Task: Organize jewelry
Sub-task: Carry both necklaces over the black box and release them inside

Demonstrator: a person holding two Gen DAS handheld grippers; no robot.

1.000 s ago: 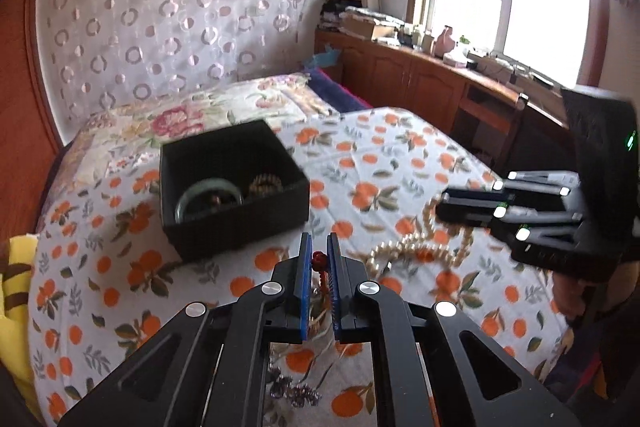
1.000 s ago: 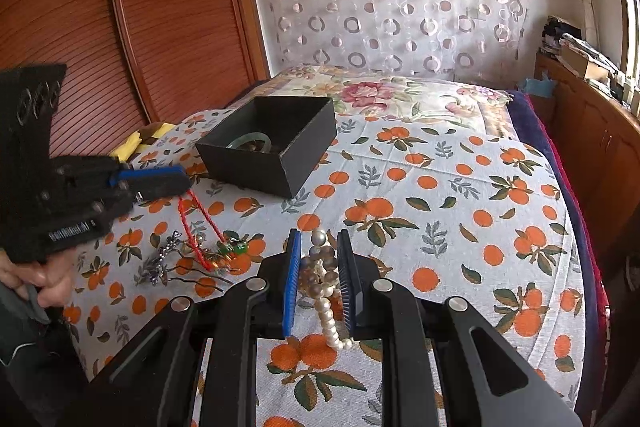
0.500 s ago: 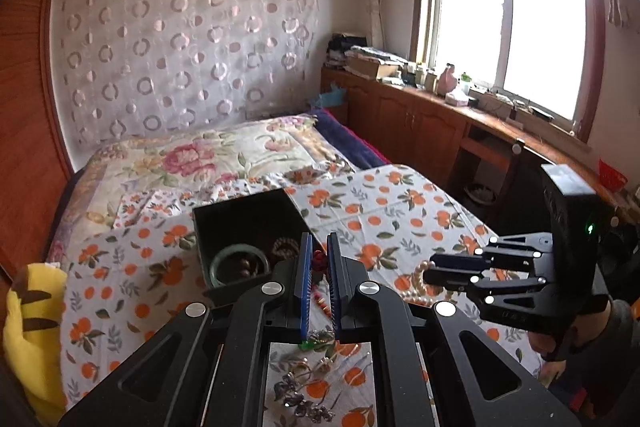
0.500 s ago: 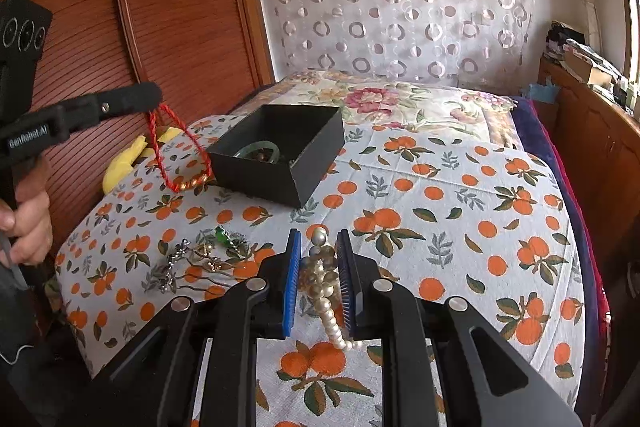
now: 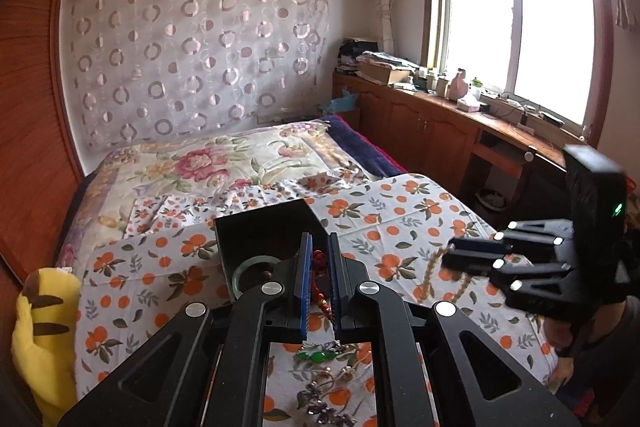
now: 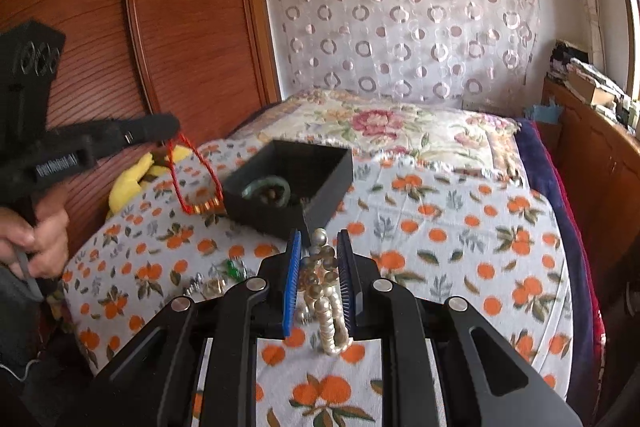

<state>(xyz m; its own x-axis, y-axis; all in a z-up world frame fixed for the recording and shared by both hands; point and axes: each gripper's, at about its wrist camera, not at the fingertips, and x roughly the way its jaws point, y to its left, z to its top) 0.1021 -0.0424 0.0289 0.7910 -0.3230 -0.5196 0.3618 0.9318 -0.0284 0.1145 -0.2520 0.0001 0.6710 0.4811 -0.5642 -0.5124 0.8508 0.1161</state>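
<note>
My left gripper (image 5: 319, 247) is shut on a red cord necklace (image 5: 320, 291), held in the air near the black jewelry box (image 5: 264, 227). In the right wrist view the left gripper (image 6: 168, 127) dangles the red necklace (image 6: 196, 183) just left of the box (image 6: 292, 183), which holds a green bangle (image 6: 266, 189). My right gripper (image 6: 319, 247) is shut on a pearl necklace (image 6: 326, 307), lifted above the cloth; it also shows in the left wrist view (image 5: 450, 255) with the pearls (image 5: 430, 269) hanging from it.
Loose jewelry with a green piece (image 5: 316, 357) lies on the orange-print cloth (image 6: 460, 267) below the left gripper. A yellow plush toy (image 5: 40, 331) lies at the bed's left edge. A wooden wall (image 6: 160, 27) stands left, cabinets (image 5: 440, 139) right.
Both grippers have risen. The left one has lifted the red necklace off the cloth and carried it toward the box. The right one has raised the pearls clear of the cloth.
</note>
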